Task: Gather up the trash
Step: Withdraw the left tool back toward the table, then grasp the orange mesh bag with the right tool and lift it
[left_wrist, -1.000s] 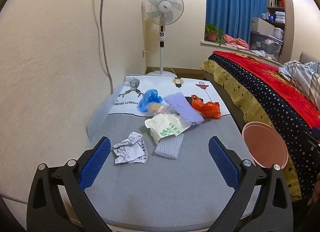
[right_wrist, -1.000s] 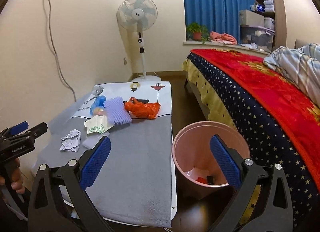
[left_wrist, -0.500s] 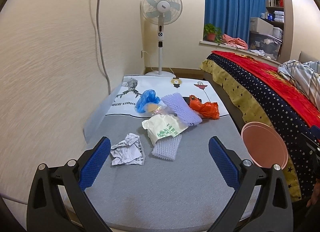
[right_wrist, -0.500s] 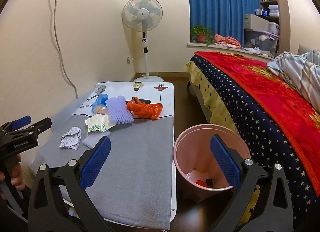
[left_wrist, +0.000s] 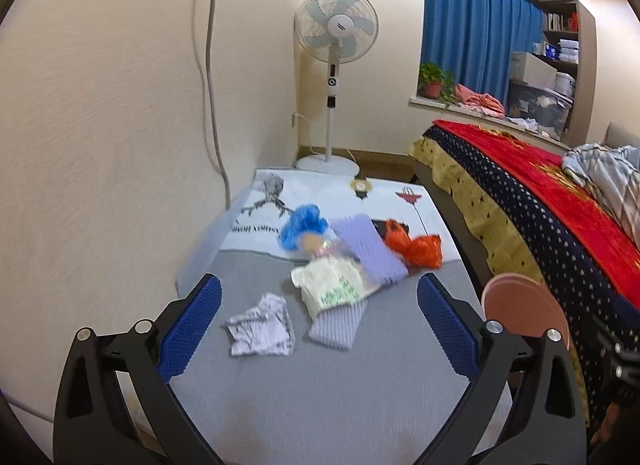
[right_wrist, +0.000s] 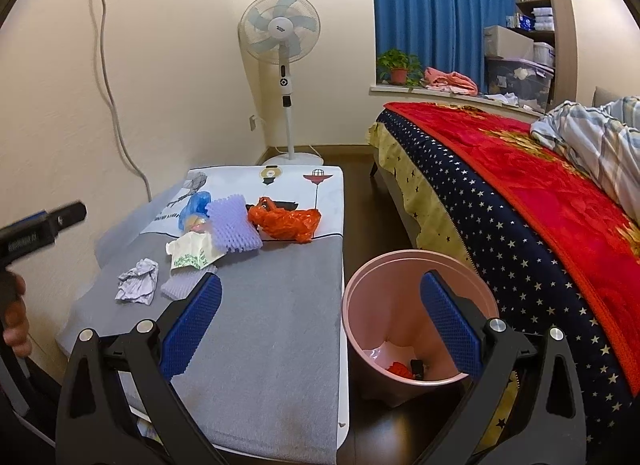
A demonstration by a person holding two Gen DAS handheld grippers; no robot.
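Trash lies on a low table with a grey cloth (left_wrist: 320, 385): a crumpled white paper (left_wrist: 260, 325), a cream printed bag (left_wrist: 334, 285) over lilac foam netting (left_wrist: 338, 325), a second lilac foam piece (left_wrist: 370, 247), a blue plastic bag (left_wrist: 302, 225) and an orange plastic bag (left_wrist: 416, 247). My left gripper (left_wrist: 318, 329) hangs open above the near end of the table, the paper just beyond its left finger. My right gripper (right_wrist: 320, 329) is open, straddling the table edge and a pink bin (right_wrist: 420, 305) holding a few scraps. The left gripper (right_wrist: 40, 229) also shows there, hand-held.
A bed with a red and star-patterned blanket (right_wrist: 540, 217) runs along the right, with a narrow strip of dark floor (right_wrist: 360, 193) between it and the table. A standing fan (right_wrist: 282, 45) is at the far wall. A wall with a hanging cable (left_wrist: 212, 65) borders the table's left.
My left gripper has moved slightly forward and turned left, so the trash pile looks a bit nearer. My right gripper has shifted forward toward the bin. Both stay open.
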